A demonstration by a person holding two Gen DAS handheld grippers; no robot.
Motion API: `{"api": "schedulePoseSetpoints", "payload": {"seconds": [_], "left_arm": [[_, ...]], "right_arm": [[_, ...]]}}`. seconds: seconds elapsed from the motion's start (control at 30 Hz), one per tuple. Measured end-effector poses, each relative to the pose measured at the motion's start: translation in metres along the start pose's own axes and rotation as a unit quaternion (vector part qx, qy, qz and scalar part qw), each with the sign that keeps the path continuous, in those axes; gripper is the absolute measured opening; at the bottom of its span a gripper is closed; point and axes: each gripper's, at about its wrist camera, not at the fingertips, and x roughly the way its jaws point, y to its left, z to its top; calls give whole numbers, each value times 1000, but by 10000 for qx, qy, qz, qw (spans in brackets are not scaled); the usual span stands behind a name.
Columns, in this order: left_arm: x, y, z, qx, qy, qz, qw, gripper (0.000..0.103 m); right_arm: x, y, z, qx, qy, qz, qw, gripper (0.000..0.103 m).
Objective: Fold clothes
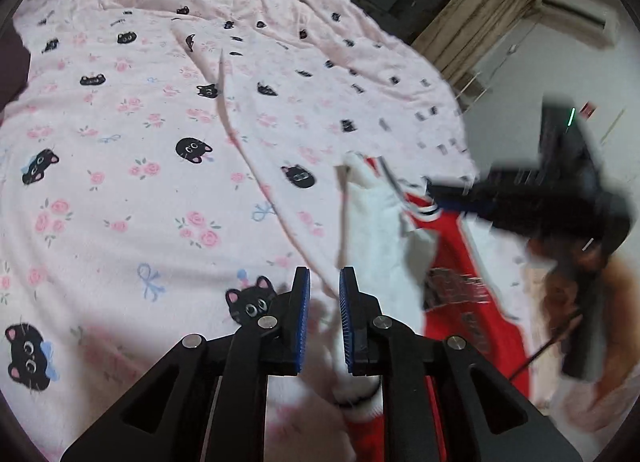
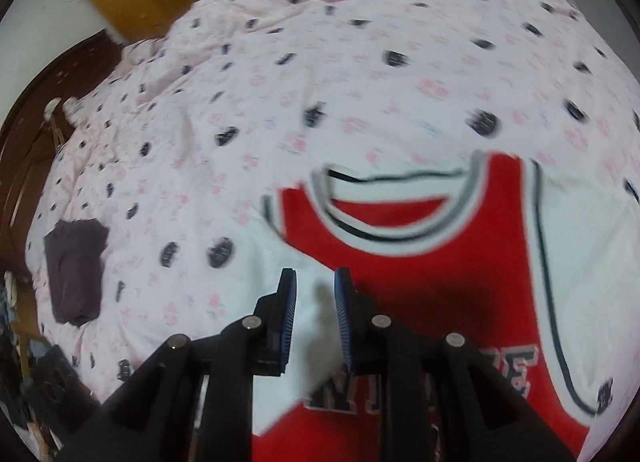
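A red and white jersey point(image 2: 420, 262) with a striped collar and dark lettering lies on the pink cat-print bedspread point(image 2: 320, 62). In the right wrist view my right gripper point(image 2: 314, 278) is open just above the jersey's white left sleeve. In the left wrist view my left gripper point(image 1: 324, 278) is open over a white part of the jersey point(image 1: 376, 222), with cloth lying under and between its fingers. The right gripper shows blurred in that view point(image 1: 440, 190), at the jersey's collar edge.
A folded dark purple garment point(image 2: 76, 270) lies at the bedspread's left side. A wooden headboard point(image 2: 24, 150) and clutter sit left of the bed. A curtain point(image 1: 472, 14) and an air conditioner point(image 1: 576, 14) are beyond the bed.
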Motion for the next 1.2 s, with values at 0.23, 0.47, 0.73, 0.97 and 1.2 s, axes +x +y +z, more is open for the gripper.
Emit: {"api": "schedulePoseSetpoints", "payload": {"seconds": [0.23,0.47,0.73,0.97,1.2], "left_arm": [[17,-5,-9,201,214,245,9993,12],[18,-6,-10,208,252,291,9990,12],[20,-8,-12,279,285,405,9984,12],[22,-9,-13,325,318,469,9979,12],[22,-8,-14,339,327,487,9977,12]], "right_arm": [[40,48,33,-658,456,111,9967,22],[66,57,44,-836,872,-223,9924,22],[83,54,47,-934,1085,-428,9888,18],[85,49,54,-836,852,-485,9917,7],[78,33,68,-590,538,-470,9957,2]]}}
